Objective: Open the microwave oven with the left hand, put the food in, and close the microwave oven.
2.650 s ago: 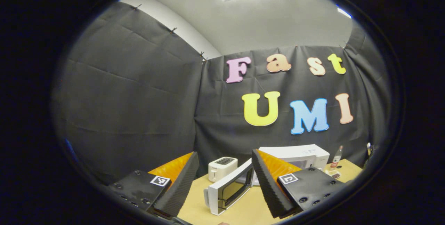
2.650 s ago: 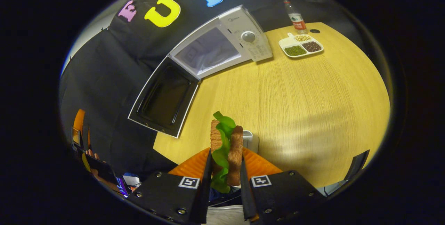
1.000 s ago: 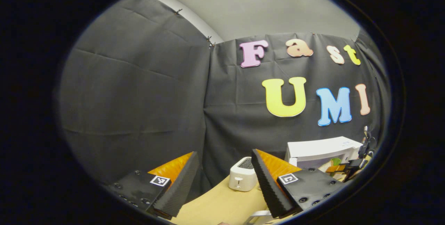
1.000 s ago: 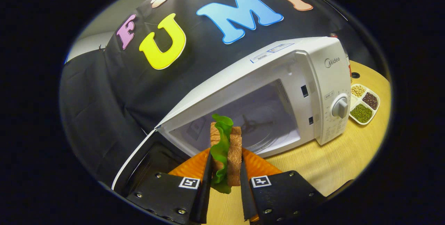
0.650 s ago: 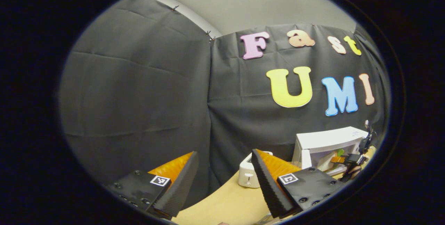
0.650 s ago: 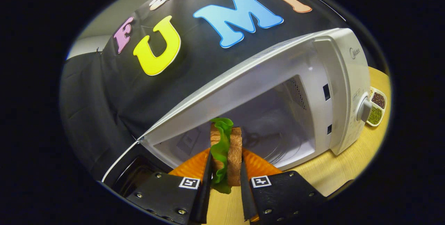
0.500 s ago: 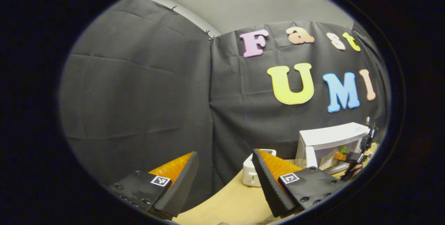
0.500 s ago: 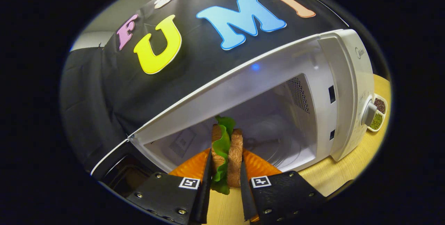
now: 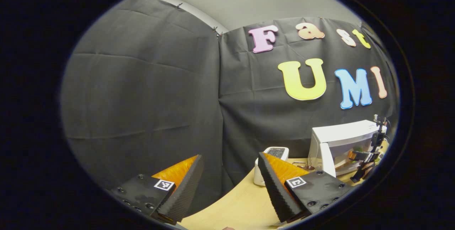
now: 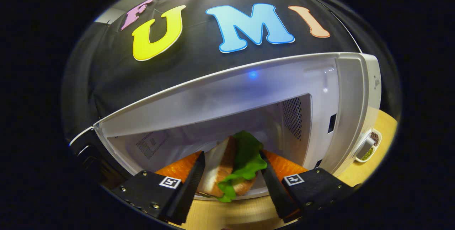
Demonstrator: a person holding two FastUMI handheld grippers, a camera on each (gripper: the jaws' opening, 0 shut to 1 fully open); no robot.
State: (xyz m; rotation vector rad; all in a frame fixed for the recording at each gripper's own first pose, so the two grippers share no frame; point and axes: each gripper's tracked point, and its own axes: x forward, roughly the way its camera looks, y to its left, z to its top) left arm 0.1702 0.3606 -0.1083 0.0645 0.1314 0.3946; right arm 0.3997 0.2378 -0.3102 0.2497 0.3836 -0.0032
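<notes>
Right gripper view shows the right gripper spread wide at the mouth of the one microwave oven, its fingers standing off the single sandwich, which leans loose between them on the cavity floor, so opening is done and the food looks delivered. Still to do, I judge: pull that gripper clear and swing the door shut. Left gripper view has the left gripper released and empty over the table, one toaster beyond it.

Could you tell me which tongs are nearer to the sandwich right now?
Right. The right tongs are open with the sandwich between their fingers at the microwave mouth; the left tongs hang open off to the side.
</notes>
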